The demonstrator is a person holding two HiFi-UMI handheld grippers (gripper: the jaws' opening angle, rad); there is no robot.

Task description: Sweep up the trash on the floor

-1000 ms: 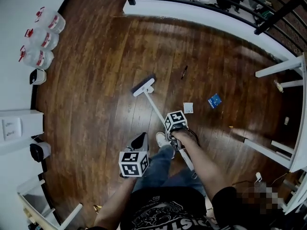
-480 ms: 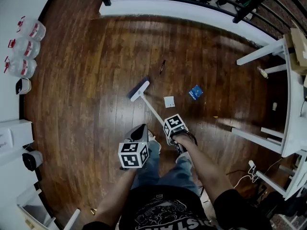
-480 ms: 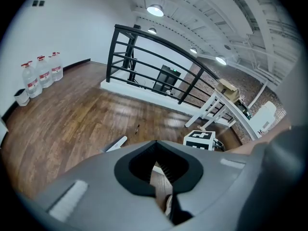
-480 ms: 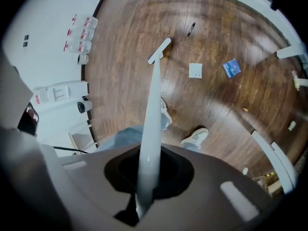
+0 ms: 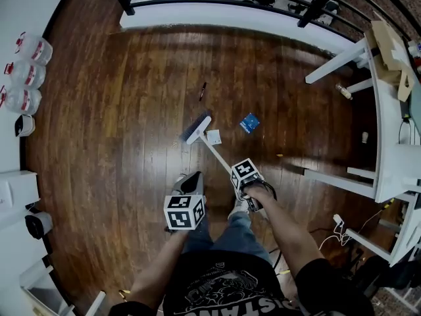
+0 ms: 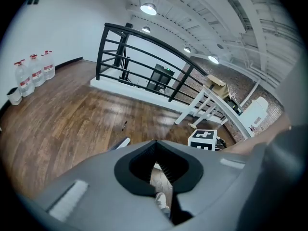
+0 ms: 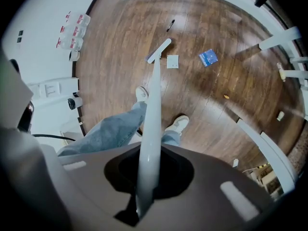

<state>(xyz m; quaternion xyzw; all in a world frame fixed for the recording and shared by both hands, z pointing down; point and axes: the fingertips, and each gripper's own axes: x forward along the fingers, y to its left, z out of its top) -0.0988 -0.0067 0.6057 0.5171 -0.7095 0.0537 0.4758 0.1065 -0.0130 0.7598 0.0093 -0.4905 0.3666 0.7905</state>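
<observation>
Right gripper (image 5: pixel 246 182), at frame centre, is clamped on the broom handle (image 7: pixel 153 109). Left gripper (image 5: pixel 190 185), just left of it, has its jaws together and empty.

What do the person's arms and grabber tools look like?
The left tool and right tool each have a grey body and a white cube with black square markers. A black cable loops beside the right tool. The person wears a short-sleeved black T-shirt with white print.
</observation>
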